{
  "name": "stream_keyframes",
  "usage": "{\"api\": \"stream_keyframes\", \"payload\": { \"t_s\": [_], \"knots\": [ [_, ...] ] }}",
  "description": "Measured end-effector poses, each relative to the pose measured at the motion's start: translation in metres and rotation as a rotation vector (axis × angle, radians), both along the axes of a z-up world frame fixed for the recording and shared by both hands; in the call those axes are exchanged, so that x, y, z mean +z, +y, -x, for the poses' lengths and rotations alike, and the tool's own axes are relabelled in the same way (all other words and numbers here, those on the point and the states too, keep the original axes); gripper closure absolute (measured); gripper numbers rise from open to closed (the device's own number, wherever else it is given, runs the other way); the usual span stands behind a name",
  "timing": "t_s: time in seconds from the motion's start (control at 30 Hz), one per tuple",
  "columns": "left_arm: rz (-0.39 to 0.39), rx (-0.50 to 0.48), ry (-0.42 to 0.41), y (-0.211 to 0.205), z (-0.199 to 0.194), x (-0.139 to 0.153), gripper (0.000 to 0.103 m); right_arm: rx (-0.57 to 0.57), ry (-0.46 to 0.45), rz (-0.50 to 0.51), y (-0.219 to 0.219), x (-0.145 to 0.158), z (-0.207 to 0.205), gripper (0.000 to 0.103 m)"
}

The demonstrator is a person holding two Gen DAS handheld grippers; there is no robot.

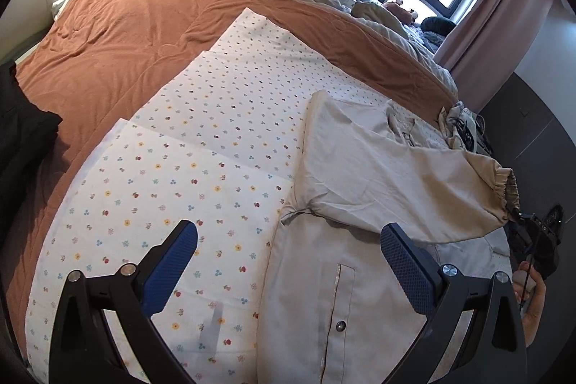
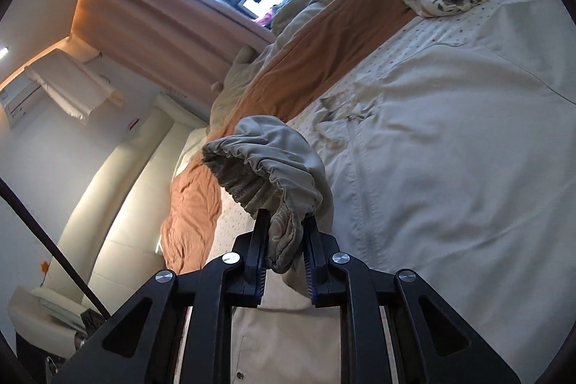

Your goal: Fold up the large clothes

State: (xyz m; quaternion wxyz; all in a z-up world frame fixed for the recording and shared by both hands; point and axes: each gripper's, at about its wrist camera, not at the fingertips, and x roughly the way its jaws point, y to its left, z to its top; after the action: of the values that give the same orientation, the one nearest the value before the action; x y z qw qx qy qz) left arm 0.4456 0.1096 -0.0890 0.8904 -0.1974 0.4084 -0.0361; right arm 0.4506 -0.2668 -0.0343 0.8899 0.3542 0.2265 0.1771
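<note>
Jacket (image 1: 345, 294), cream, lies spread on the floral sheet (image 1: 151, 189) atop the bed, body running lengthways away from you; its sleeve (image 1: 406, 189) is lifted off to the right. Your right gripper (image 2: 284, 236) is clamped on the elastic cuff (image 2: 266, 182), so the sleeve's long axis crosses the body. Your left gripper (image 1: 288, 247) hovers over the jacket's lower front, jaws apart, holding nothing, nearer the hem.

Cream jacket (image 1: 345, 305) flat, elastic-cuffed sleeve (image 1: 414, 182) lifted
</note>
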Motion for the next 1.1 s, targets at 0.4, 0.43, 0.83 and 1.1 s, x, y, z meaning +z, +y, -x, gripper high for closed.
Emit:
{"api": "stream_keyframes", "payload": {
  "t_s": [0.4, 0.43, 0.83, 1.1],
  "knots": [
    [-0.081, -0.124, 0.119, -0.053, -0.07, -0.055, 0.01, -0.154, 0.281, 0.032, -0.018, -0.046, -0.011, 0.035],
    [-0.097, -0.14, 0.126, -0.058, -0.073, -0.058, 0.01, -0.163, 0.302, 0.02, -0.021, -0.051, -0.008, 0.035],
    [-0.318, -0.239, 0.195, -0.075, -0.103, -0.092, 0.036, -0.248, 0.442, 0.028, -0.014, -0.048, 0.013, 0.035],
    [-0.347, -0.218, 0.208, -0.067, -0.115, -0.106, 0.057, -0.163, 0.435, 0.005, 0.006, -0.069, -0.047, 0.088]
  ]
}}
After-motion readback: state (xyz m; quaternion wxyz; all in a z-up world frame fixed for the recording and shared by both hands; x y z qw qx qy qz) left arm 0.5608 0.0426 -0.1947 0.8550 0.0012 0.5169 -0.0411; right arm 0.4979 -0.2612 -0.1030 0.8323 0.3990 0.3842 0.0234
